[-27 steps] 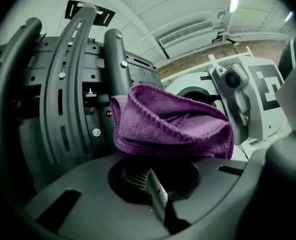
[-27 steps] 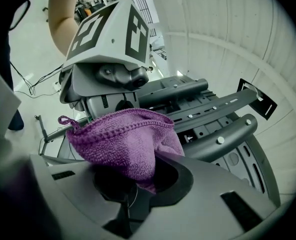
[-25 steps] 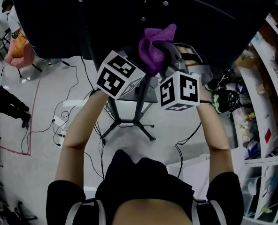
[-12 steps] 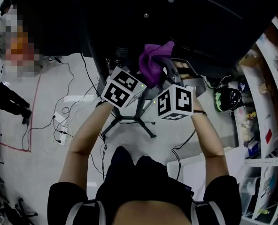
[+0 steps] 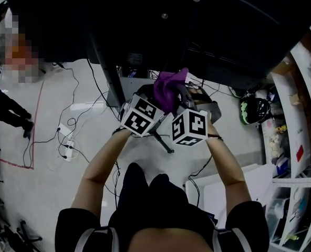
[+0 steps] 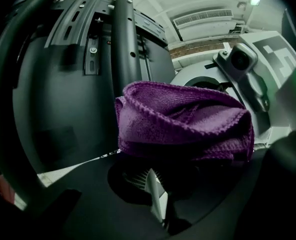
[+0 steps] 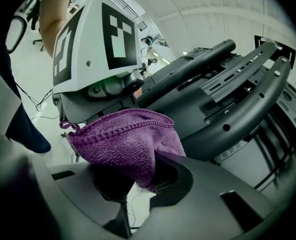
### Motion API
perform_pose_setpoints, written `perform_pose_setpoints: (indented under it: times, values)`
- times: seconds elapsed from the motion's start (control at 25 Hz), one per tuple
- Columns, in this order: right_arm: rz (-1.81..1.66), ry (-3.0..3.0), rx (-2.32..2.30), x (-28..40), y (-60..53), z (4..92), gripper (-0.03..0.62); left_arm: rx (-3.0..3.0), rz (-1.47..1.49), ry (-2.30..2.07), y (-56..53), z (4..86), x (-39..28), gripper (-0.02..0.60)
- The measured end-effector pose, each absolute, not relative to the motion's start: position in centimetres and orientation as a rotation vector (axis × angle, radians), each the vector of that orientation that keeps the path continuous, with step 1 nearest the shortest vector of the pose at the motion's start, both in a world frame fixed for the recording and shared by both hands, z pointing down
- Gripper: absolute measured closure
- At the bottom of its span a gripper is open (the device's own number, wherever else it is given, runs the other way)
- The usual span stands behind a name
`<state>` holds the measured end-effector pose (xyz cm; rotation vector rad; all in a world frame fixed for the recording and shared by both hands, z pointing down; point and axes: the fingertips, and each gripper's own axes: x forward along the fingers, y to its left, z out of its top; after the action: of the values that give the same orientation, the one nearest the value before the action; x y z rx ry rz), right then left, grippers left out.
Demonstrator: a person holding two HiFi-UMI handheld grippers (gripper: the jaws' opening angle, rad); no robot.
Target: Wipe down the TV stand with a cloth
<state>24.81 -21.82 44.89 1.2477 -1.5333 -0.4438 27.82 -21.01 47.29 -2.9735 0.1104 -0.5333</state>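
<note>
A purple knitted cloth (image 5: 168, 87) is bunched between my two grippers, just behind the black TV (image 5: 161, 25) on its stand. My left gripper (image 5: 156, 96) and right gripper (image 5: 179, 94) sit close together, each shut on the cloth. The left gripper view has the cloth (image 6: 183, 126) piled over the left gripper's (image 6: 160, 184) jaws, beside the stand's black upright post (image 6: 125, 49). From the right gripper (image 7: 138, 184), the cloth (image 7: 125, 146) hangs into the jaws, with the stand's mounting bars (image 7: 238, 84) behind. The stand's legs (image 5: 163, 143) spread on the floor below.
Cables and a power strip (image 5: 66, 140) trail on the floor at left. Cluttered shelves (image 5: 297, 140) line the right side, with a dark helmet-like item (image 5: 252, 111) near them. A white board (image 5: 224, 185) lies at lower right. A person's legs (image 5: 8, 114) show far left.
Both grippers and the cloth have come down and nearer to me, from the TV's back panel toward the stand's lower part. They stay together on the cloth.
</note>
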Motion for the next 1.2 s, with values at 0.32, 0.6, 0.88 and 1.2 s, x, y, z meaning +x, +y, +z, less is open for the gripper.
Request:
perform_pose_setpoints:
  times: [0.32,0.6,0.88,1.2]
  values:
    - [-0.262,-1.631,1.219,24.7,-21.6,51.1,0.53,-3.013,-0.584,0.195,-22.0,53.5,28.0,0.575]
    - [-0.137,-1.664,1.204,24.7,-21.3,55.4,0.53,-3.026,-0.638,0.183,-21.9,57.9,28.2,0.575]
    - [-0.018,-1.753,1.275,24.0,-21.3,58.1,0.53,-3.07,-0.664,0.226,-21.5,61.8,26.7,0.575]
    - [0.219,-2.079,1.656,22.8,-18.8,55.9,0.53,-3.313,-0.539,0.492,-20.7,61.1,21.0,0.575]
